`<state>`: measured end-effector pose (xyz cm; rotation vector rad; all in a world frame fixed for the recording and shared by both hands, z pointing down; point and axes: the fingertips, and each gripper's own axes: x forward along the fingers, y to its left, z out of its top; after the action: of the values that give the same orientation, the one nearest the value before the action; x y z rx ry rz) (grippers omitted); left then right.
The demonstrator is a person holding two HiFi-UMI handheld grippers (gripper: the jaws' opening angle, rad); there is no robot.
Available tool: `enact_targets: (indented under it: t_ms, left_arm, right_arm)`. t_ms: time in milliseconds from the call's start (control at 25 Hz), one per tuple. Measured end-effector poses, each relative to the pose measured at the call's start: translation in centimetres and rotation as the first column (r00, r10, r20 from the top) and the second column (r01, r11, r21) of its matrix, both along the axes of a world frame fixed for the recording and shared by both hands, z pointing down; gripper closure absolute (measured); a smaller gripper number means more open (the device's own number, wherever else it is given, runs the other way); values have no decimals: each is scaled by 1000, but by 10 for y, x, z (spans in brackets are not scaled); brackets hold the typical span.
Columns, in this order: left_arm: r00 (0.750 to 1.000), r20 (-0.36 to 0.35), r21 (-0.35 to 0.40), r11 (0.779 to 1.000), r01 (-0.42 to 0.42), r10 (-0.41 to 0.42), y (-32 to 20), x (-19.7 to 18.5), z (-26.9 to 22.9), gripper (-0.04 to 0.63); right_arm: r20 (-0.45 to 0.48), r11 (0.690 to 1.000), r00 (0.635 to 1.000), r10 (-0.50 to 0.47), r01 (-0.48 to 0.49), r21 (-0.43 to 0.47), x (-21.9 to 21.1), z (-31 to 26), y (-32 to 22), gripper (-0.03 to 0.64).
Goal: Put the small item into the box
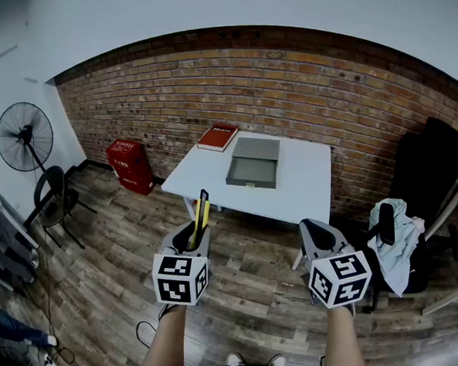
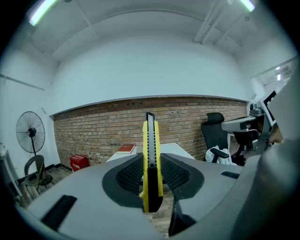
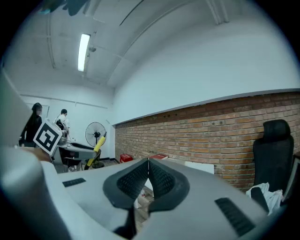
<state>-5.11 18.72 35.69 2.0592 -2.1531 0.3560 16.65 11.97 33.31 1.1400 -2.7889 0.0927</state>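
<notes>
While clamped in left claw, yellow cutter half hidden from above.

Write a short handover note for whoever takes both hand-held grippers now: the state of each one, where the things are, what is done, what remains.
The left hand-held gripper is shut on the yellow and black plastic utility knife, which sticks out past the jaw tips.
The right hand-held gripper is shut, with nothing between its jaws.
The open grey rectangular box sits on the white square table, near a red book. The table is ahead, across bare floor.
Done: the knife is in the grip.
Left: go to the table, lower the knife into the box, open the jaws.
</notes>
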Motion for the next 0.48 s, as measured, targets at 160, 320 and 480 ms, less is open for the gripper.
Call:
enact_targets:
  t_ms: [160,320,480]
  left_arm:
    - [1000,-3,1,1000,-9,9,-2,-10,3,466]
    - [1000,-10,0,1000,-23,23,-4,-23,8,466]
    - [999,-17,-2,999,-48,48,-6,-34,12,466]
  right_arm:
    - [-6,1000,1000,1,-1,-6,-12,5,1,597]
    - [-10,1000,1000,11,-11,-12,-26,9,3,597]
    - [-17,1000,1000,26,-26,-7,-40,7,5,597]
